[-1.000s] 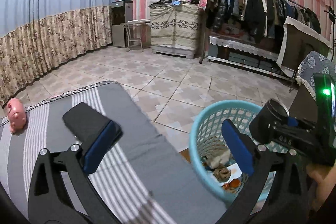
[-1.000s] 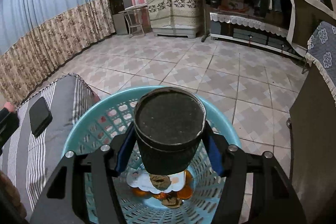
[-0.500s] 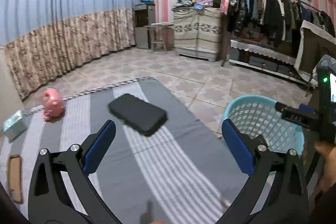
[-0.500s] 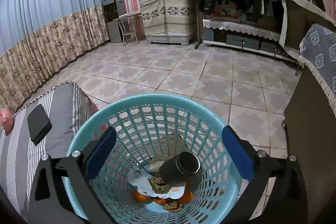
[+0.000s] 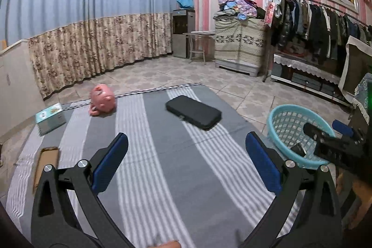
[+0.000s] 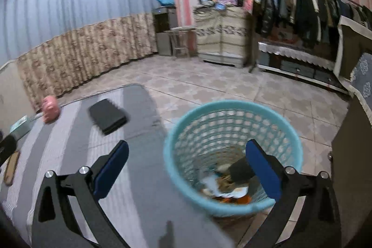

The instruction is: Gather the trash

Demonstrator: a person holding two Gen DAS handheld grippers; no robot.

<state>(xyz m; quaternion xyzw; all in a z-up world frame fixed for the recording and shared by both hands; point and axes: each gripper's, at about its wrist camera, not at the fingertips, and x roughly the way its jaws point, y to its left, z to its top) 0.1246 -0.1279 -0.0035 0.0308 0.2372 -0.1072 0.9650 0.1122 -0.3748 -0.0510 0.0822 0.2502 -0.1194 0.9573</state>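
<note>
The right gripper point(image 6: 186, 164) is being held with its jaws spread wide and nothing between them, partly over the right edge of a grey striped cloth point(image 6: 130, 178). A turquoise basket point(image 6: 234, 108) is being shown on the tiled floor beside that edge; a dark cup point(image 6: 239, 172), paper and orange scraps are lying inside. A black flat case point(image 6: 107, 116) and a pink toy point(image 6: 50, 108) are being carried near the cloth's far edge.

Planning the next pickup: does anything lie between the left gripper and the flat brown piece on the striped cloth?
Nothing visible does. The left gripper is open above bare striped cloth, and the flat brown piece lies to its left. The teal box and pink piggy bank sit farther back.
</note>
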